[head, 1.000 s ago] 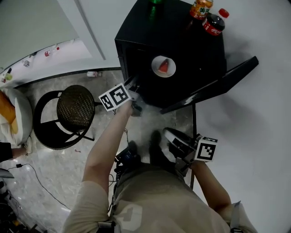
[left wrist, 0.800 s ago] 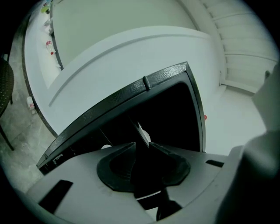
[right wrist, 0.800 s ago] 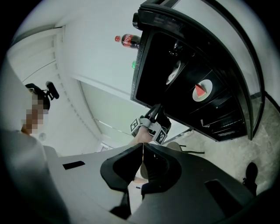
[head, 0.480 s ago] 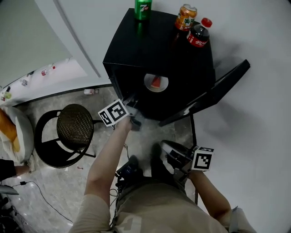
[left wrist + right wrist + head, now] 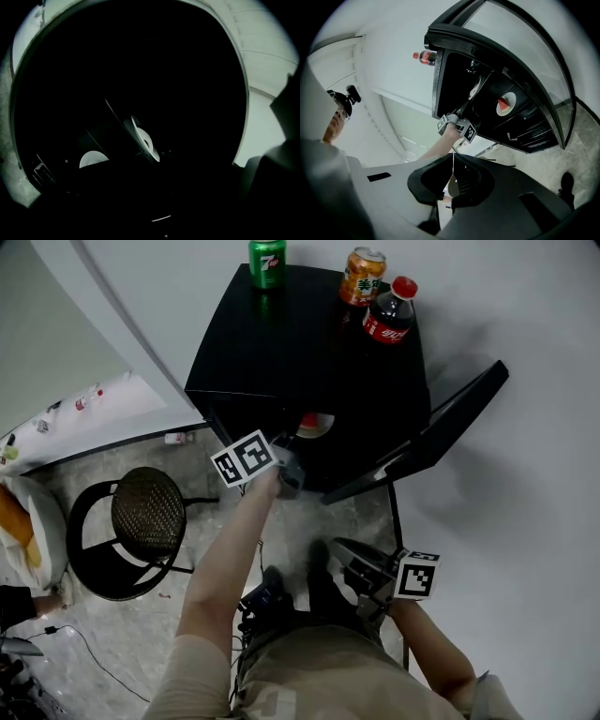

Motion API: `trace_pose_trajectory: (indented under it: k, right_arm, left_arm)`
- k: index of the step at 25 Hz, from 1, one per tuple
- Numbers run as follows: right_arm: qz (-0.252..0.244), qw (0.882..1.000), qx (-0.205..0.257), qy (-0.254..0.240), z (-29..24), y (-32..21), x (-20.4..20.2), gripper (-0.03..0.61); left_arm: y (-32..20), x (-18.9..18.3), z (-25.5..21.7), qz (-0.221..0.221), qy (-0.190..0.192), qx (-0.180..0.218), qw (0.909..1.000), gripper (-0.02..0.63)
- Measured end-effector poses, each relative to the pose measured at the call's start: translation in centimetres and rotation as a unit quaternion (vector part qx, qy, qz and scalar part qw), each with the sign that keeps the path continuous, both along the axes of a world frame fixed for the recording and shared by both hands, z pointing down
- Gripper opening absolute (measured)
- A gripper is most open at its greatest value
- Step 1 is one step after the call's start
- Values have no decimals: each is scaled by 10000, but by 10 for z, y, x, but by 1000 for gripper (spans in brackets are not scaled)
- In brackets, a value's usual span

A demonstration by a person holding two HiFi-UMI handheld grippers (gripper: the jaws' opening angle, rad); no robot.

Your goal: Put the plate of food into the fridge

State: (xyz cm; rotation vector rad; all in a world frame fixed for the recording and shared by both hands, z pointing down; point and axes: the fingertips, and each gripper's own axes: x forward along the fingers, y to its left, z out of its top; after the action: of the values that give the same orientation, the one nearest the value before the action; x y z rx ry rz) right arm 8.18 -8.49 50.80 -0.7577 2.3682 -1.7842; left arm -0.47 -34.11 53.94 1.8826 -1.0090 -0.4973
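Plate (image 5: 317,423) sits inside fridge (image 5: 281,343): back your left hand-held gripper (image 5: 289,463) (jaws unreadable in the dark) out before the closed, empty right hand-held gripper (image 5: 453,159) shuts door (image 5: 441,423).

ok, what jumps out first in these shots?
The black fridge with its door swung open at the right, and a plate with a red slice on a shelf inside. The left gripper reaches at the opening; a green can, an orange can and a cola bottle stand on top.
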Motion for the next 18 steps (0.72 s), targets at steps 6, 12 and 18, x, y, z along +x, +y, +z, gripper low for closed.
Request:
trace_pose_trajectory:
  k: [6,12,18]
  right_arm:
    - [155,9998,-83,5,3,-6,15,21]
    - [179,9998,-85,0,3,-11,20,21]
    - [113,9999,0,-31,-1,-11,14,21]
  left_arm:
    - [-22,8,7,-60,52,-154,9998,89]
    - [-24,6,12,-178,59,-168,9997,66]
    - [-10,4,5,-96,67,-113,9999,66]
